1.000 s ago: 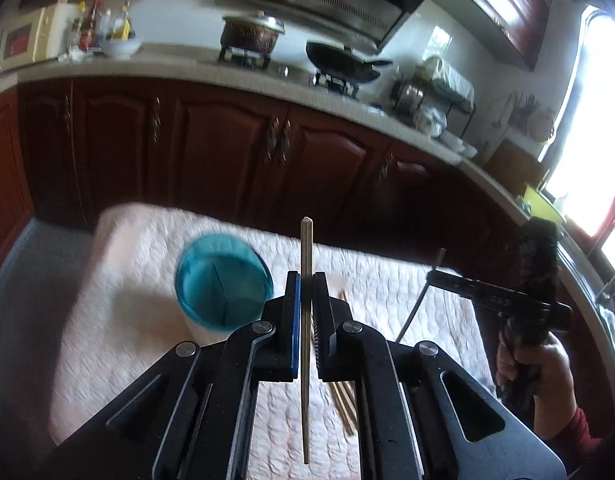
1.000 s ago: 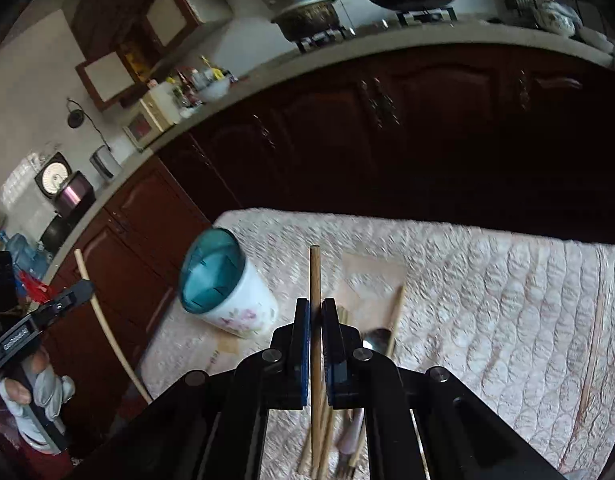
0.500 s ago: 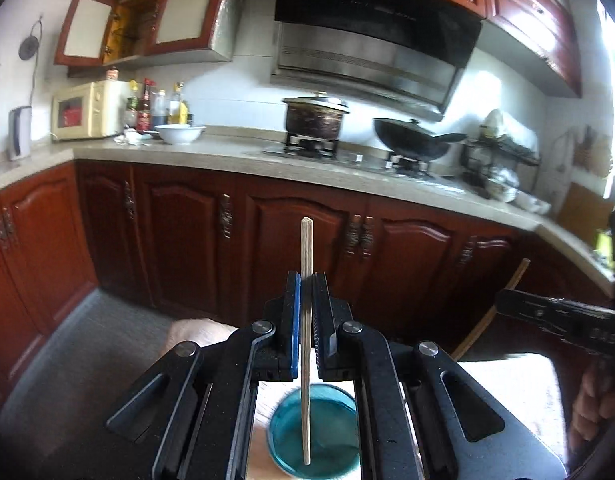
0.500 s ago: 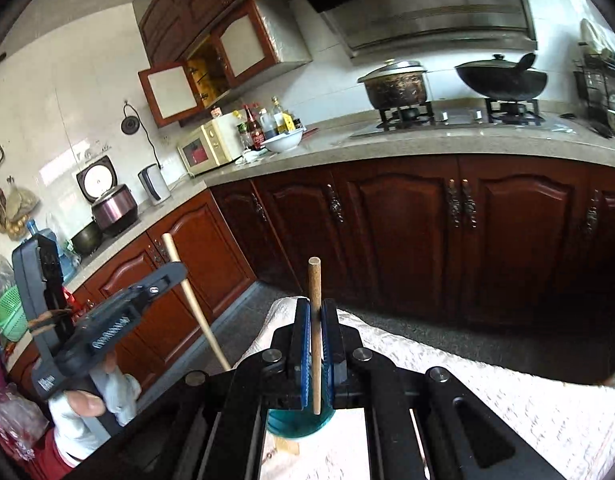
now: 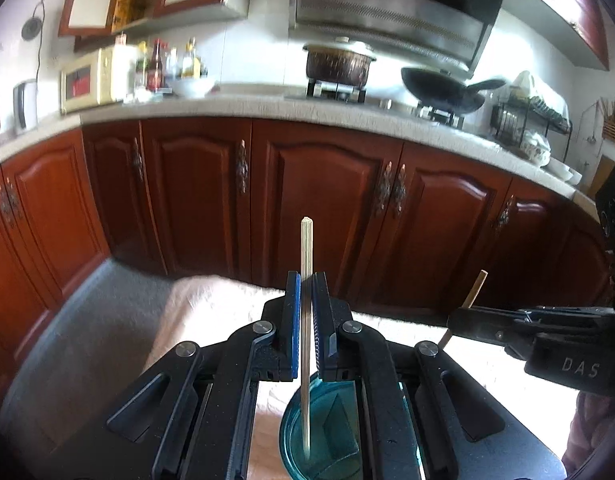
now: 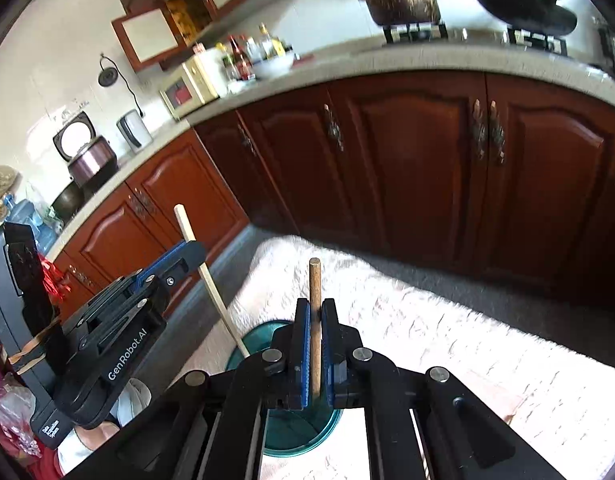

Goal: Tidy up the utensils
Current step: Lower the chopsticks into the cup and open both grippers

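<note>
Left wrist view: the left gripper (image 5: 306,280) clamps a pale chopstick (image 5: 306,252) upright, its lower end inside the teal cup (image 5: 327,436) on the quilted white cloth (image 5: 211,304). Right wrist view: the right gripper (image 6: 315,308) pinches a brown chopstick (image 6: 314,280) above the same cup. Beyond stand red-brown cabinets (image 5: 327,200).

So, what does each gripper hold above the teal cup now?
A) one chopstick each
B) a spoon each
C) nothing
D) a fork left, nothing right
A: the left gripper is shut on a pale chopstick, the right gripper on a brown chopstick, over the teal cup.
</note>
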`<act>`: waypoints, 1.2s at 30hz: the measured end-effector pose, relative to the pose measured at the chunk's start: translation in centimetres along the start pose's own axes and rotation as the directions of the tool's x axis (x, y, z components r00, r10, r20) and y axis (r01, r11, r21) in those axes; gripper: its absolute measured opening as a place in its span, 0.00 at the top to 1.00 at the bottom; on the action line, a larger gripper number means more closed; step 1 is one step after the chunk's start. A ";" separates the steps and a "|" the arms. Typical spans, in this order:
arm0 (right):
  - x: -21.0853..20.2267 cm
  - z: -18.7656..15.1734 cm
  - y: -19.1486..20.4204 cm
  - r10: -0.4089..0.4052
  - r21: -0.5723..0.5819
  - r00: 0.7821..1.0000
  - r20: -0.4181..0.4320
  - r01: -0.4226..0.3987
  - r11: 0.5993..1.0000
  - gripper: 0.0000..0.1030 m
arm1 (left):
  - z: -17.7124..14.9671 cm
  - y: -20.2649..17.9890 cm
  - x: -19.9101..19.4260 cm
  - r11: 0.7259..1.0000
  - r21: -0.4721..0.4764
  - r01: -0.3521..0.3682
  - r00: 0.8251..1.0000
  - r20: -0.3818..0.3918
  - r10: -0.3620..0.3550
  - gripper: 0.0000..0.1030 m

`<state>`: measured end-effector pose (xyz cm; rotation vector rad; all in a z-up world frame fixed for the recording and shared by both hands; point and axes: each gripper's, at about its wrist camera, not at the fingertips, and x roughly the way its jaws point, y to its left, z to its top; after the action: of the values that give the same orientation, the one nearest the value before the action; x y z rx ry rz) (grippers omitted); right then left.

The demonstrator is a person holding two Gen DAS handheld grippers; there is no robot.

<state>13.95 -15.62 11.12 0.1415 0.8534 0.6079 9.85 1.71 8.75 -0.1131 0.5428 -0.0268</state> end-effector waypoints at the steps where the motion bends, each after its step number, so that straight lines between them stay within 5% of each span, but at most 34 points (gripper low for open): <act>1: 0.4 -0.2 -0.1 0.001 0.005 1.000 -0.007 -0.001 1.000 0.95 | -0.1 0.0 0.2 1.000 -0.004 -0.002 1.000 -0.009 0.001 0.96; 8: 1.5 -0.6 -1.1 0.003 0.026 1.000 -0.008 -0.003 1.000 0.94 | -0.8 0.0 0.9 1.000 -0.004 -0.001 0.999 -0.046 0.001 0.96; 13: 1.6 -1.5 -1.1 -0.009 0.026 1.000 -0.003 0.009 1.000 0.63 | -1.2 0.1 1.1 1.000 -0.017 0.007 0.997 -0.075 -0.008 0.87; 21: 0.2 -2.9 -1.5 -0.013 0.053 1.000 0.007 0.012 0.999 0.63 | -1.9 0.0 -0.4 0.999 -0.037 0.028 0.995 -0.095 -0.031 0.66; 36: -5.2 -9.5 -1.5 -0.142 0.065 0.988 0.063 0.138 0.988 0.57 | -5.6 -3.3 -5.7 1.000 0.027 -0.002 0.992 -0.125 0.005 0.58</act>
<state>4.93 -20.87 7.78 0.1545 0.8089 0.4436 2.08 -1.77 7.29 -0.0848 0.6676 -0.0380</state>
